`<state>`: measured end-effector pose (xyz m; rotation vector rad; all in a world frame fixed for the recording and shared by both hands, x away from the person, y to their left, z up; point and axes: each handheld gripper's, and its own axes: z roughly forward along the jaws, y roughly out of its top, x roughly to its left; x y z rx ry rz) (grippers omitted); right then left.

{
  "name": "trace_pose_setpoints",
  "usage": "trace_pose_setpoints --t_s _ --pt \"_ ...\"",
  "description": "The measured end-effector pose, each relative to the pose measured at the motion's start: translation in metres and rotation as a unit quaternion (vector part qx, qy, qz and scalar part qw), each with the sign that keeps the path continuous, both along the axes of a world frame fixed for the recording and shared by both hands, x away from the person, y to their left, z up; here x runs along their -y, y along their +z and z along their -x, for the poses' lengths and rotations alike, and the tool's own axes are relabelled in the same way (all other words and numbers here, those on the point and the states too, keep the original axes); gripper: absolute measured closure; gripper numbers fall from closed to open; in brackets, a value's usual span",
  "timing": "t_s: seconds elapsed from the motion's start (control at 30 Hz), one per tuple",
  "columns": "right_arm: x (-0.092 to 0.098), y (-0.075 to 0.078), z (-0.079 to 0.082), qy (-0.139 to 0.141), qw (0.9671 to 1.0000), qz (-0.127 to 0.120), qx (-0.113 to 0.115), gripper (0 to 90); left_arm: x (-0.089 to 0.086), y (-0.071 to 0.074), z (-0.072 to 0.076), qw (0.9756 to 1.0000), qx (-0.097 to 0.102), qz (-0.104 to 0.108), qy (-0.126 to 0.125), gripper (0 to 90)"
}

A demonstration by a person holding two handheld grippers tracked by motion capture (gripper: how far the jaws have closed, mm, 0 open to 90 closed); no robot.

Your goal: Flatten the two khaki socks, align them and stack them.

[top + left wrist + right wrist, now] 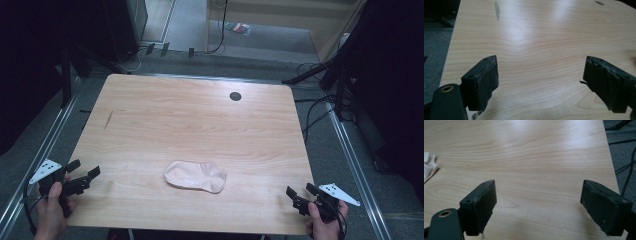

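A pale pink ankle sock lies flat on the wooden table, near its front edge and a bit right of the middle. My left gripper is held at the front left corner, open, with nothing between its jaws. At the front right corner my right gripper is open too and holds nothing. In the right gripper view the jaws stand wide apart around the gripper's midpoint, and the sock's edge shows at the far left. The left gripper looks along bare wood.
A small dark round hole sits in the tabletop near the back edge. Grey carpet, metal rails and black cables surround the table. A dark streak marks the wood at the left.
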<state>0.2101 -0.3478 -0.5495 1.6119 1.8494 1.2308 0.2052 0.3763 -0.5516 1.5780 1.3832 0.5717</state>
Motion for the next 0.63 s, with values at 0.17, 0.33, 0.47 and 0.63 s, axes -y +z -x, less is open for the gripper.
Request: trace_pose_setpoints --t_s 0.17,0.33,0.47,0.63 --pt "0.0019 -0.0002 -0.0014 -0.002 1.0000 -0.006 -0.005 13.5 0.0061 -0.0008 -0.0027 0.9996 -0.009 -0.027 -0.004 13.0" --pt "0.0018 -0.0005 -0.0031 -0.001 0.9999 -0.006 -0.008 13.5 0.0062 -0.0010 -0.0036 0.9996 -0.013 -0.027 -0.002 13.0" --pt "0.0022 -0.0006 -0.0035 -0.001 0.9999 -0.008 -0.009 13.6 0.0055 -0.0010 -0.0041 0.9996 -0.017 -0.023 -0.001 13.0" --pt "0.0022 -0.0006 -0.0038 -0.003 0.9999 -0.009 -0.012 13.6 0.0060 -0.0011 -0.0048 0.9995 -0.019 -0.026 -0.001 13.0"
